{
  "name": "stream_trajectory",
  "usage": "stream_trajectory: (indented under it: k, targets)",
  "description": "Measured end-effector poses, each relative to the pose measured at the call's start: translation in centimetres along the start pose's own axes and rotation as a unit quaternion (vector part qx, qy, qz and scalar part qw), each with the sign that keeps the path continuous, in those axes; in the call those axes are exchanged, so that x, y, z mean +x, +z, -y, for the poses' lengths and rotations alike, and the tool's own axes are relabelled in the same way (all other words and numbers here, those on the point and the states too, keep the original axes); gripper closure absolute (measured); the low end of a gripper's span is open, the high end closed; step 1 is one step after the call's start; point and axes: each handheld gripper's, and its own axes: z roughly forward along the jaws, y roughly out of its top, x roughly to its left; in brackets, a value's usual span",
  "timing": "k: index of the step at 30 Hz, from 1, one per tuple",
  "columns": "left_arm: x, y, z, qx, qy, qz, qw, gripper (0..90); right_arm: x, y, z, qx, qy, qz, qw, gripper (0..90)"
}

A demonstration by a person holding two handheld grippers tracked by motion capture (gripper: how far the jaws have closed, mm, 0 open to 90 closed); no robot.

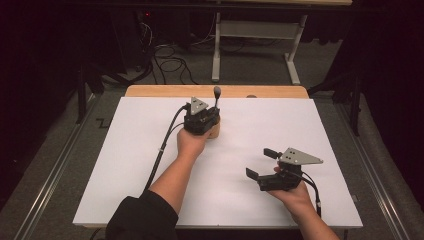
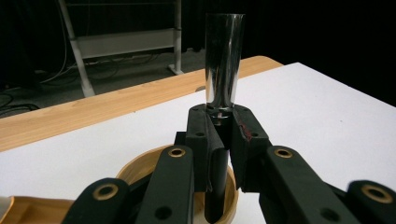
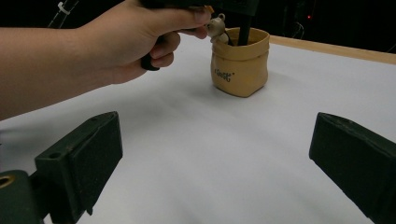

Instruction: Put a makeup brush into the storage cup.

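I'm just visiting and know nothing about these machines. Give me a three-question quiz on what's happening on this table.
1. True or false: the left gripper is shut on a dark, shiny rod.
2. What stands under that rod? A) a tan cup B) a glass bottle C) a metal tray
3. Are the right gripper's jaws open or shut?

Key: 1 true; 2 A; 3 open, with bare white table between them.

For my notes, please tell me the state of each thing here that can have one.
Left gripper: jaws shut on the tool handle.
Right gripper: jaws open, nothing between them.
Tool handle: upright, lower end inside the cup.
Cup: standing upright on the white board, a small figure at its rim.
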Motion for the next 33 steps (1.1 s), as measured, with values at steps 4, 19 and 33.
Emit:
stream_trajectory:
  k: [4, 19, 33]
  targets:
    - [0.0, 0.0, -0.1, -0.001, 0.003, -0.001, 1.0000, 78.9, 0.0, 0.0, 0.0, 0.000, 0.001, 0.000, 1.0000, 3.2]
    - [-0.9, -0.6, -1.0, -0.023, 0.006, 0.013, 0.9996, 53.3, 0.0, 0.1, 0.0, -0.002, 0.002, -0.003, 1.0000, 3.3]
    - [-1.0, -1.0, -1.0, -0.006, -0.002, 0.020, 0.9998, 47.3, 0.0, 0.1, 0.0, -0.001, 0.004, -0.001, 1.0000, 3.3]
